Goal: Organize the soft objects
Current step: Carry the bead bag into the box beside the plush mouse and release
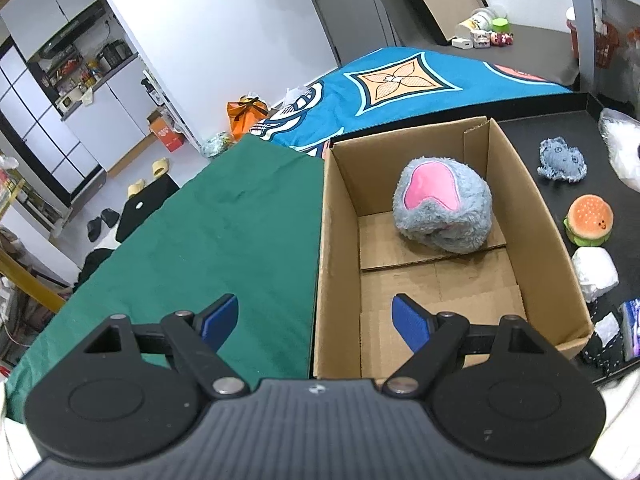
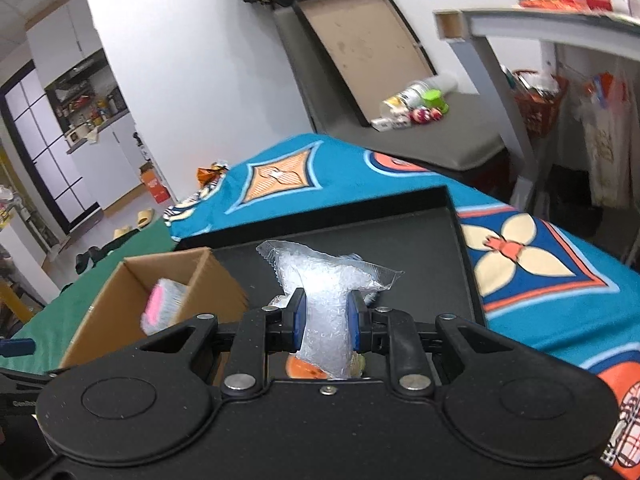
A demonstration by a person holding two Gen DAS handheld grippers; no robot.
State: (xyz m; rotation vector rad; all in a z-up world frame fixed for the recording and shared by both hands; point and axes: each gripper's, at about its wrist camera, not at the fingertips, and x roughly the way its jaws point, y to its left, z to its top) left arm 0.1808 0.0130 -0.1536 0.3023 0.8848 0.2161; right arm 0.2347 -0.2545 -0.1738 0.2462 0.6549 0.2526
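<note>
Overhead, the left gripper (image 1: 316, 320) hung with its blue pads (image 1: 410, 322) spread wide and nothing between them, straddling the near left wall of the box (image 1: 536, 216): one pad stood over the green cloth (image 1: 224, 216), the other over the box floor. Ahead of that gripper, toward the far end of the box, sat the grey plush (image 1: 442, 208) with its pink patch facing up. To the right of the box, on the black tray (image 1: 560, 132), lay a small denim toy (image 1: 562, 160), a burger toy (image 1: 590, 220) and a white wad (image 1: 596, 272), each apart from the others.

The right gripper (image 2: 326, 324) was nearly closed, its pads pinching a clear bag (image 2: 320, 276) of pale filling. The bag bulged out ahead of the pads, and its lower part hung between them. Below it an orange shape showed, too hidden to name. Left of this gripper stood the box (image 2: 168, 284), the plush (image 2: 164, 304) blurred inside it. Beyond the bag stretched the tray (image 2: 424, 248), and past that a blue patterned blanket (image 2: 532, 264).
</note>
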